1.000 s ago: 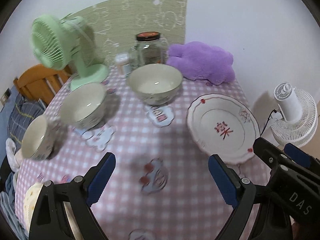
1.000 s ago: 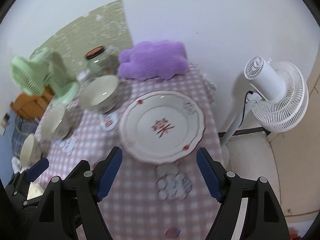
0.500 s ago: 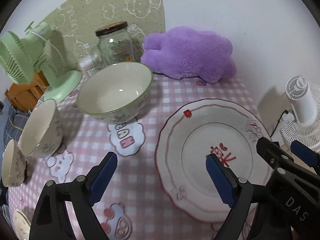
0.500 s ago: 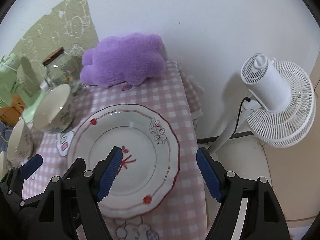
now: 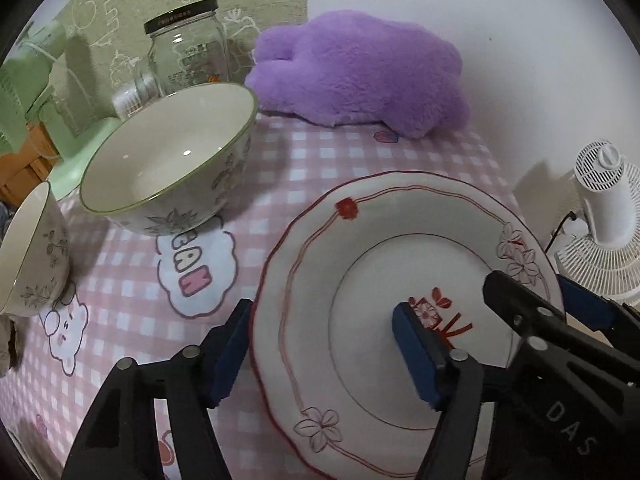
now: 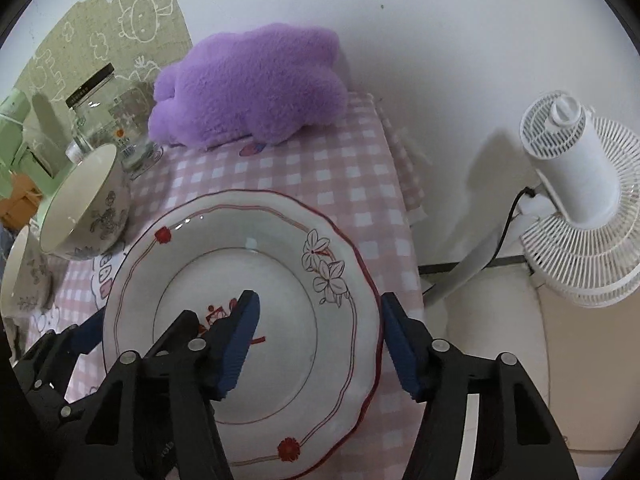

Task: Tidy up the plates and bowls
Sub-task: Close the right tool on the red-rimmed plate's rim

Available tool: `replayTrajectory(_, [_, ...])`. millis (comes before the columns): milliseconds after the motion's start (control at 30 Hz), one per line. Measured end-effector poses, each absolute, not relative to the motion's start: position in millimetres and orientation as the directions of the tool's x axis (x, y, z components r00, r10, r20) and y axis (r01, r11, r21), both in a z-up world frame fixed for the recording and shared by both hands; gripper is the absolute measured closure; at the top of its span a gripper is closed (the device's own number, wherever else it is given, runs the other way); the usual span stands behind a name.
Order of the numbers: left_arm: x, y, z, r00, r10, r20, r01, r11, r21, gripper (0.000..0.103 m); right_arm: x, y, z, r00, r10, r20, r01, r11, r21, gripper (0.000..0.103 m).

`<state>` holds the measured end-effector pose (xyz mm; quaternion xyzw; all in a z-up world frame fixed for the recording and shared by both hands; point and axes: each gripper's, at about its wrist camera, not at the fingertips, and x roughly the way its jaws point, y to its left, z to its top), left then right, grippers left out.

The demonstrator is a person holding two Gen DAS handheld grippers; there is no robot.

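Plate (image 5: 360, 280) lay flat on the desk (image 5: 280, 168), just right of the large bowl (image 5: 168, 160). Left hand-held gripper (image 5: 320, 356) and right hand-held gripper (image 6: 320, 340) straddled opposite rims, jaws closing, nothing clamped yet. Best grip judged: both seated evenly over the rim, then a level lift.

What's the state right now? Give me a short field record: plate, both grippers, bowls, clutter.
plate: white plate with red trim, flat on the checked tablecloth
left gripper: left gripper straddles the plate's left rim, jaws closing, no pad contact visible yet
right gripper: right gripper straddles the right rim, jaws closing, no pad contact visible yet
bowls: large bowl and smaller bowl left of the plate, upright
clutter: purple plush and glass jar behind
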<state>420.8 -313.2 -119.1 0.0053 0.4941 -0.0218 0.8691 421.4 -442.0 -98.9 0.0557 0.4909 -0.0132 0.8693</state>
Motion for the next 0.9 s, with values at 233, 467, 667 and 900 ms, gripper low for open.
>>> replayTrajectory(233, [418, -314, -115, 0.509, -0.013, -0.860, 0.020, 1.000, -0.004, 0.036, 420, -443, -97, 0.508, 0.010, -0.861, 0.093, 0.993, 0.067, 0.046])
replayTrajectory(467, [399, -298, -106, 0.502, 0.007, -0.865, 0.009, 1.000, 0.014, 0.036, 408, -427, -92, 0.489, 0.025, -0.872, 0.058, 0.996, 0.061, 0.046])
replayTrajectory(667, [369, -275, -101, 0.466, 0.037, -0.884, -0.025, 0.999, 0.028, 0.036, 384, -399, -93, 0.441, 0.063, -0.895, 0.014, 0.997, 0.077, 0.046])
replayTrajectory(900, [328, -243, -100, 0.426, 0.054, -0.903, -0.049, 0.998, 0.036, 0.036, 345, -367, -100, 0.403, 0.094, -0.910, -0.017, 0.995, 0.095, 0.046])
